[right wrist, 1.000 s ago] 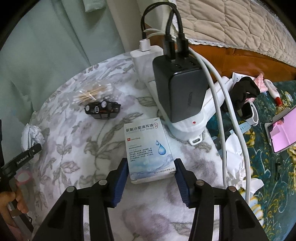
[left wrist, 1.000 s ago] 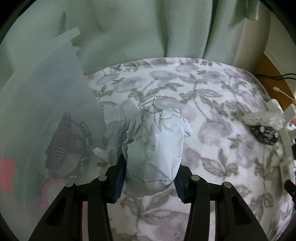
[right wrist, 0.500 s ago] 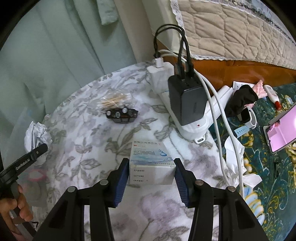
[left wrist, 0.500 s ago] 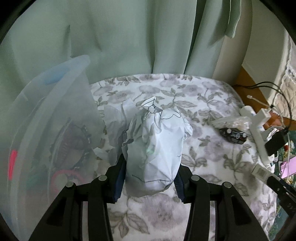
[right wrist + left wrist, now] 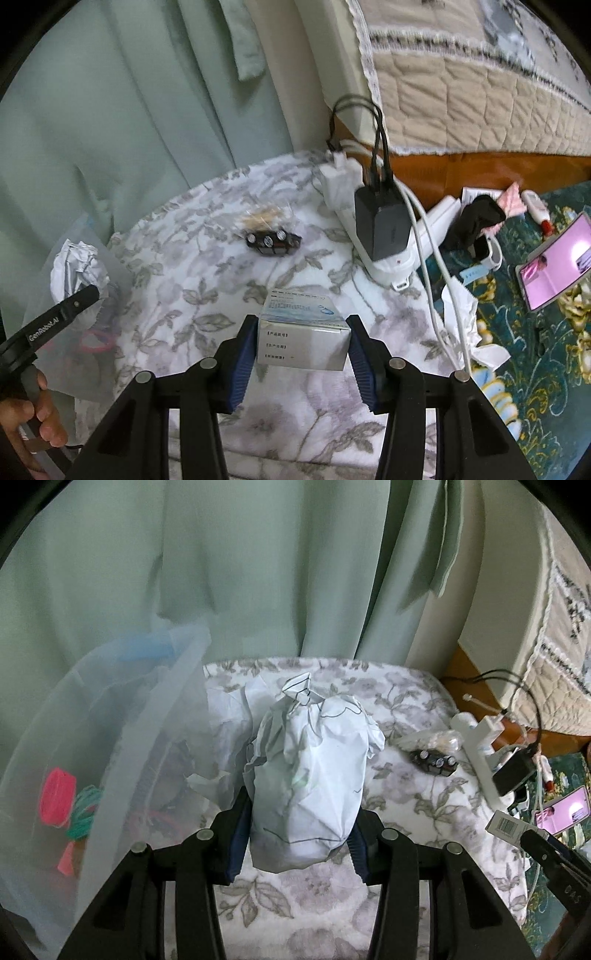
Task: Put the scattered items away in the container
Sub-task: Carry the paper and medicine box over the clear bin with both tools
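Observation:
My left gripper (image 5: pixel 297 834) is shut on a crumpled white paper ball (image 5: pixel 310 775) and holds it above the floral tablecloth, right of the translucent plastic container (image 5: pixel 110 746). The container holds pink and green items (image 5: pixel 59 797). My right gripper (image 5: pixel 303 350) is shut on a small white ear-drops box (image 5: pixel 304 338), lifted above the cloth. A small black clip with round studs (image 5: pixel 271 240) and a clear bag of cotton swabs (image 5: pixel 264 219) lie on the cloth further back. The left gripper and its paper ball show at the left in the right wrist view (image 5: pixel 74 273).
A white power strip with a black charger and cables (image 5: pixel 384 225) lies at the table's right edge. Beyond it are a phone with a pink screen (image 5: pixel 554 258), a black item (image 5: pixel 476 221) and tissue (image 5: pixel 465 317). Green curtains hang behind. A bed stands at the right.
Both grippers have risen and pulled back from the table. The ear-drops box has left the cloth and tipped end-on toward the camera. The paper ball stays gripped.

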Motion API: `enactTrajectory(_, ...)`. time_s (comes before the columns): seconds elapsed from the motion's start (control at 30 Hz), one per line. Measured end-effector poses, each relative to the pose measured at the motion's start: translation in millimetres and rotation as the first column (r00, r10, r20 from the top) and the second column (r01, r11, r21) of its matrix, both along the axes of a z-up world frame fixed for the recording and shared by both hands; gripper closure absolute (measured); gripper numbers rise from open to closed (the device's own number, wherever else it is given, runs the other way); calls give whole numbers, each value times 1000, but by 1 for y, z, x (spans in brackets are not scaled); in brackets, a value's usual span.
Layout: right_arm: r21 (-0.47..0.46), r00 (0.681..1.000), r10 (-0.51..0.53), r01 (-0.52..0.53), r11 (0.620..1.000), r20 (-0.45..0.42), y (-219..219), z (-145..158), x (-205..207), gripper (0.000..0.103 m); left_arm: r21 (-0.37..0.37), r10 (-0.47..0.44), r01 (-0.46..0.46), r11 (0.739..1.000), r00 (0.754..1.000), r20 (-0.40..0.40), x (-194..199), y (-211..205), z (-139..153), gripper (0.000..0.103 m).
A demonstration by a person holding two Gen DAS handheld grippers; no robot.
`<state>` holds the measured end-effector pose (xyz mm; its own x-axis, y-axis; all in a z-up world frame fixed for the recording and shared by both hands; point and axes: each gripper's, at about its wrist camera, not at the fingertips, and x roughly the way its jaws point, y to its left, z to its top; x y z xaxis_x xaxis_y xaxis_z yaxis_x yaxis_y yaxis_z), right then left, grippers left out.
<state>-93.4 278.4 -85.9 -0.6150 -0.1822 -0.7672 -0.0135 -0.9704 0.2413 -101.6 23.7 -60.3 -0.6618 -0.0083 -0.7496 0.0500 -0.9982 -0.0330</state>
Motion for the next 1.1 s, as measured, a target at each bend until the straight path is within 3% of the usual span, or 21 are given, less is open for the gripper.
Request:
enactTrajectory(0.23,-17,995,24,-26,1000,-101,-12,41,22,52,36,-25,29,999,994,-102,25,-3,33,55)
enactTrajectory(0.53,-30,971,86,-94,995,-223,-42,95,40,52,82,15,3,997,975,-222,47,-30,84,55)
enactTrajectory(0.9,-44,906,208,-241,970,-369,-95,170,41,52,177,72,-14,984,944,-323,63,-72,138,55)
enactTrajectory(1.1,-40,869,277,-320,947,-410,-129,196,34,52,203,149,-81,976,925,-349,66,-107,153,55)
